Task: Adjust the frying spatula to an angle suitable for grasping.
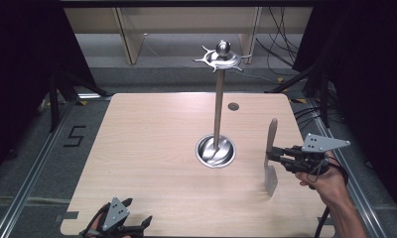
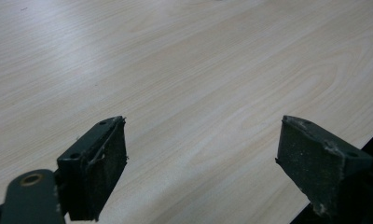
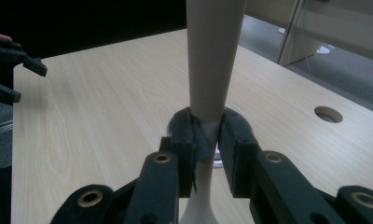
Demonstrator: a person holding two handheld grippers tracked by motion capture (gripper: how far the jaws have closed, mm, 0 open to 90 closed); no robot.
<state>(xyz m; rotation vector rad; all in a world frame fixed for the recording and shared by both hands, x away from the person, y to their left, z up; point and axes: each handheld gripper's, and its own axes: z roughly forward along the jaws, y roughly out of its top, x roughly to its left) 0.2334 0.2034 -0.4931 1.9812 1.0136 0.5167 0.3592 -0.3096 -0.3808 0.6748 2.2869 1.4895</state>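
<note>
A metal stand [image 1: 218,109] rises from a round dished base [image 1: 215,151] at the table's middle, with a ring of hooks [image 1: 221,59] and a ball knob on top. My right gripper [image 1: 273,154] is shut on a kitchen utensil [image 1: 271,135] to the right of the base and holds it upright, beige handle up and grey lower end [image 1: 270,178] just above the tabletop. In the right gripper view the jaws [image 3: 207,135] pinch the utensil [image 3: 212,56] at its narrow neck. My left gripper [image 1: 138,210] stands open over bare wood by the front left edge [image 2: 203,140].
The light wooden table [image 1: 152,144] has a small round hole [image 1: 232,106] behind the stand, also visible in the right gripper view [image 3: 328,114]. Cables and dark stand legs lie on the floor around the table. A wooden shelf frame stands at the back.
</note>
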